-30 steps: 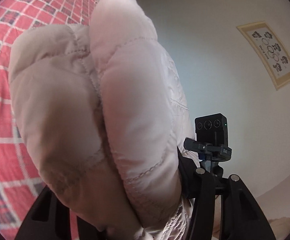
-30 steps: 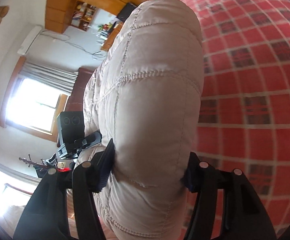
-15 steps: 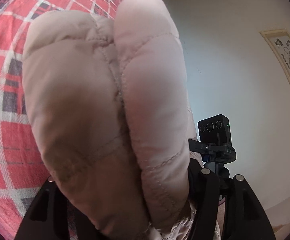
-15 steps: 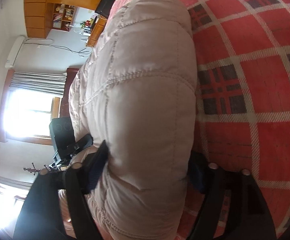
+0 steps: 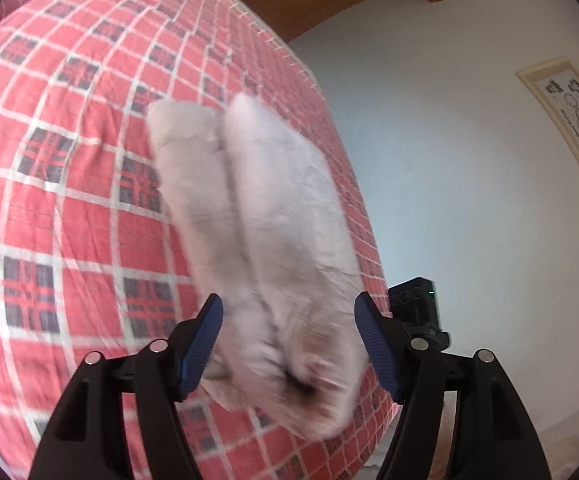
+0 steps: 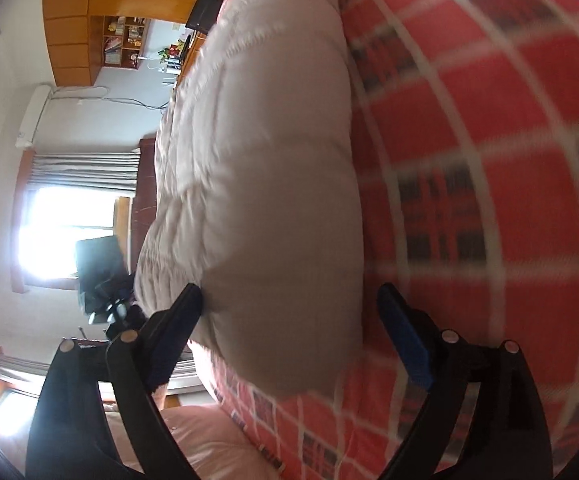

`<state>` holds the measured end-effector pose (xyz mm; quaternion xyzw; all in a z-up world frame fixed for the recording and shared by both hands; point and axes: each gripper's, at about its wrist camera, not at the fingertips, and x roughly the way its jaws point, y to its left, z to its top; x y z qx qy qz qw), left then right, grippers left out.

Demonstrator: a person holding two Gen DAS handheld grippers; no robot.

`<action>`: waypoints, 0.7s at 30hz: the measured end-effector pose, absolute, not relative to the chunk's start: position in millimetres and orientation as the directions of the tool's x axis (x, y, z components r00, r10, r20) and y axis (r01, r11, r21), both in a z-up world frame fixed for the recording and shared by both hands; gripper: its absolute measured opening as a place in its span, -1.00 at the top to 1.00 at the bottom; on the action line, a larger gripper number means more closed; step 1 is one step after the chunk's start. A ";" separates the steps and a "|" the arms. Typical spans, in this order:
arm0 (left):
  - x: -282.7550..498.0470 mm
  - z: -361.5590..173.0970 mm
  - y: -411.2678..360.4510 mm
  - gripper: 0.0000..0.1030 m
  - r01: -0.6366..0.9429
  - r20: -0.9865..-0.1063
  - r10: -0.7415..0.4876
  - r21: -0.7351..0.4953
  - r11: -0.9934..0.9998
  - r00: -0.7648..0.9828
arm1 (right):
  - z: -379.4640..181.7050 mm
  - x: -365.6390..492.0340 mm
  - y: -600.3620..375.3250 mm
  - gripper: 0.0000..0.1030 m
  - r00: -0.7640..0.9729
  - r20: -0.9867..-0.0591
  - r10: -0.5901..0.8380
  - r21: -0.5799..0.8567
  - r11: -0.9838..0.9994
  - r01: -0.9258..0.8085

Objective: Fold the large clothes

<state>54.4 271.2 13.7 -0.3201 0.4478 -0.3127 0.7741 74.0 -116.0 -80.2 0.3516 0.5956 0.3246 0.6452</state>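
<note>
The pale quilted jacket (image 5: 265, 216) lies bunched on the bed's red plaid cover (image 5: 69, 184) — blurred in the left view. Both tongs are spread: the left tongs (image 5: 289, 344) and the right tongs (image 6: 289, 336) straddle the jacket's near end — neither pinching it.

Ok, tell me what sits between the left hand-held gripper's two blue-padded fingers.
Left wrist view: the folded beige quilted jacket, blurred, on the red plaid bedspread.
</note>
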 end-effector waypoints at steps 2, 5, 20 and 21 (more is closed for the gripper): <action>41.6 27.6 261.1 -0.36 0.237 -0.509 -0.757 -0.742 0.627 0.410 | -82.8 63.1 -122.8 -0.72 0.085 -0.531 0.843 0.846 0.533 -0.002; 38.9 29.3 237.2 -0.37 0.239 -0.562 -0.724 -0.699 0.674 0.400 | -84.4 57.3 -124.7 -0.57 0.101 -0.519 0.849 0.854 0.521 0.005; 55.5 -8.3 220.1 -0.21 0.153 -0.686 -0.639 -0.631 0.761 0.349 | -48.2 55.5 -110.6 0.18 0.083 -0.627 0.774 0.774 0.632 -0.046; 56.1 -10.8 219.3 -0.23 0.155 -0.692 -0.636 -0.626 0.764 0.340 | -53.6 53.8 -109.5 0.18 0.078 -0.636 0.768 0.768 0.639 -0.039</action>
